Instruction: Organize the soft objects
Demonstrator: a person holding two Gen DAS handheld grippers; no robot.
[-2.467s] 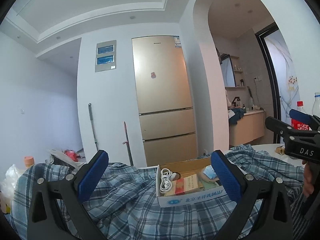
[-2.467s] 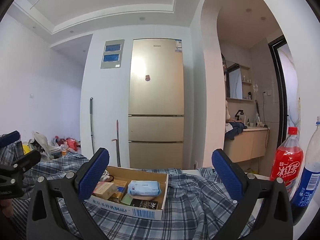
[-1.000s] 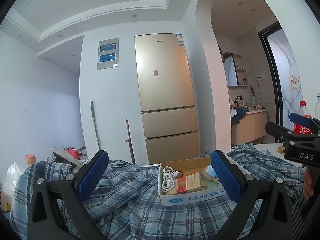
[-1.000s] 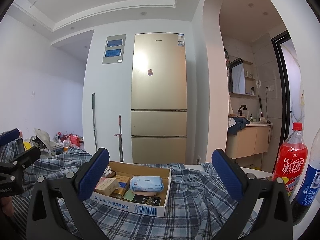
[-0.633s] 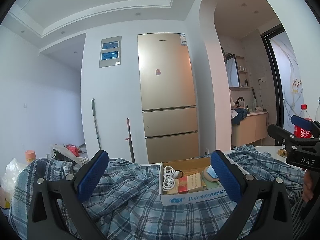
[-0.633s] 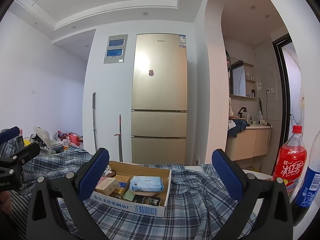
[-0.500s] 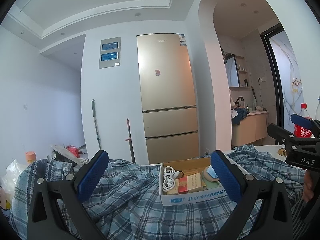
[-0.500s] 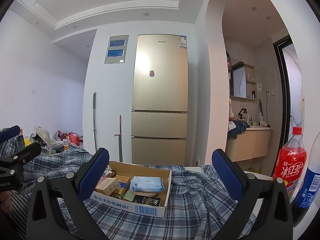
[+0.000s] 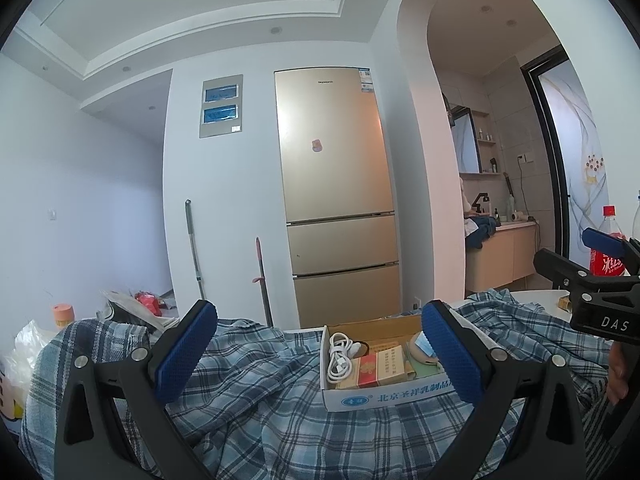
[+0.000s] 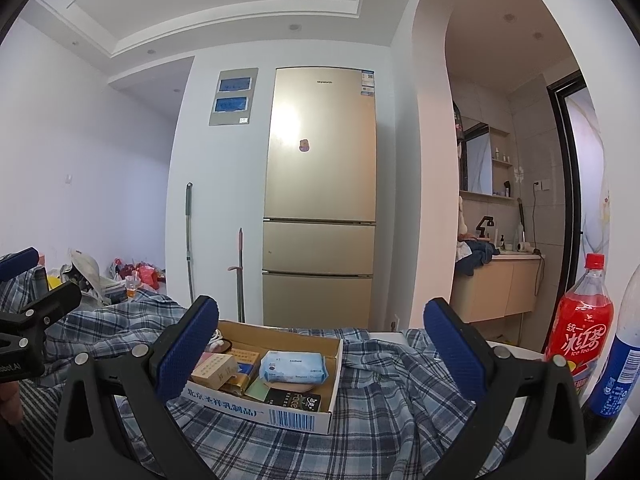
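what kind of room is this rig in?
Most likely a lived-in apartment, in a kitchen or dining area. A tall gold fridge stands against the wall, an archway opens onto a washroom vanity, and the plaid shirt lies under a cardboard box of household odds and ends.

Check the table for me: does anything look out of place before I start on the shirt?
Yes: the cardboard box of small items sits on top of the crumpled plaid shirt, pinning the fabric. Both grippers are open and hold nothing.
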